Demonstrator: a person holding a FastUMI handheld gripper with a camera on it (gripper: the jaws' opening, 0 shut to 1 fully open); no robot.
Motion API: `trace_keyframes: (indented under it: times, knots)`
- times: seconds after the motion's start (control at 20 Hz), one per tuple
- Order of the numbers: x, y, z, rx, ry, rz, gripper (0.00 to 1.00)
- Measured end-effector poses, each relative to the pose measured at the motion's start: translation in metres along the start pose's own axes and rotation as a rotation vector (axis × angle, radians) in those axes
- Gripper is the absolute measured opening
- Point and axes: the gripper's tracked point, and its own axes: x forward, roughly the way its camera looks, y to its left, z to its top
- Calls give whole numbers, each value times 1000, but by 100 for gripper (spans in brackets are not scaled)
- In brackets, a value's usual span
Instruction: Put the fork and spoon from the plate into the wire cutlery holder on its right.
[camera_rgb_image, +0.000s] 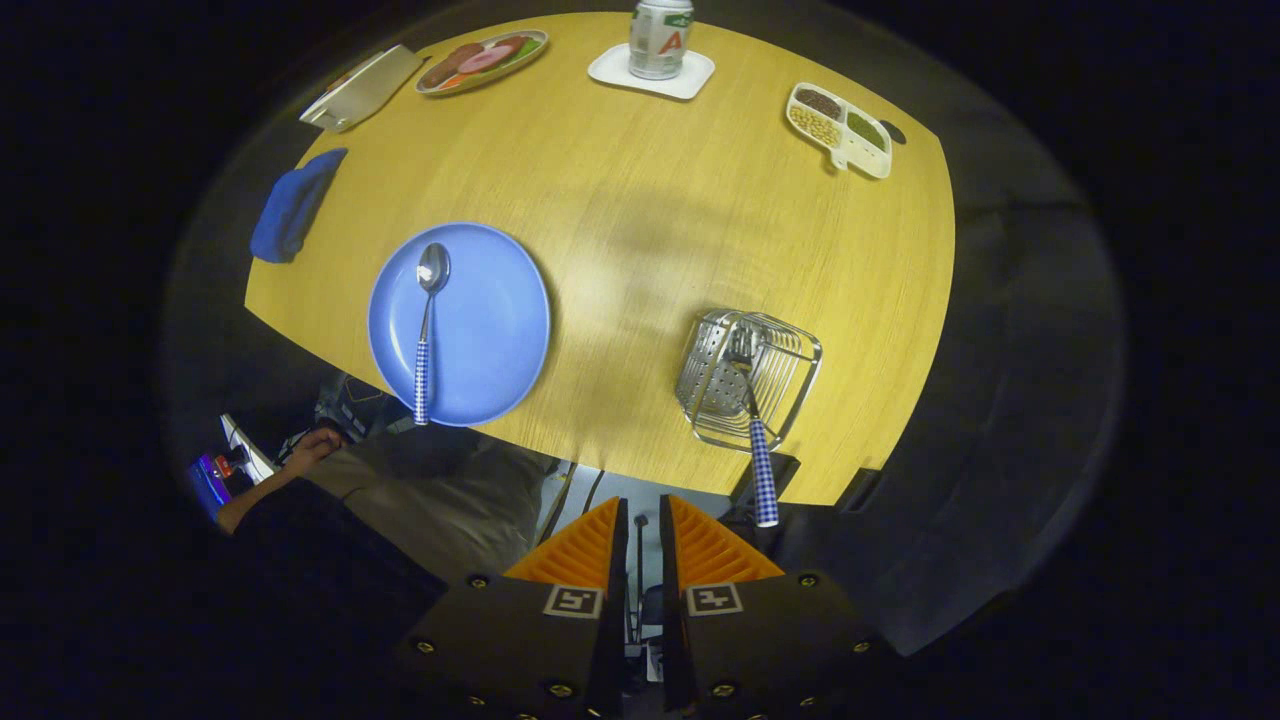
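Spoon (427, 330) flat on the blue plate (500, 330), left of centre in the frame, bowl toward the far side of the surface (650, 230), checked handle toward the near edge and reaching just past the plate's rim. Long axis nearly straight away from the camera, tipped only slightly. Fork (757, 440) already in the wire cutlery holder (790, 350), lower right of centre: tines down among the wires, checked handle sticking out over the near rim toward the jaws. So one of the two pieces sits where the task wants it, the other on the plate.

Gripper (642, 525) at bottom centre, jaws nearly pressed together with a thin gap between them, pinching nothing. Held off the near edge of the surface, clear of everything. Spoon ahead and well to the left of the jaws; holder ahead and a little right, much nearer. Likely next: a swing left over the plate, jaws spread across the handle's width, since the handle end lies nearest.

Further out: blue cloth (292, 205) at upper left, a white box (362, 88) and an oval dish of food (482, 60) beyond it, a can (660, 38) on a white coaster (690, 78) at top centre, a divided tray of beans (840, 128) at upper right. A person's arm (275, 480) at lower left, below the surface's edge.
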Motion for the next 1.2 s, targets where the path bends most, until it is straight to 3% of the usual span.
trace_keyframes:
  times: [0.45, 1.0, 1.2]
  knots:
    - [25, 99, -8, -123, -42, 74, 16]
    - [54, 171, 31, -17, -61, 213, 16]
    - [65, 183, 39, -20, -47, 215, 20]
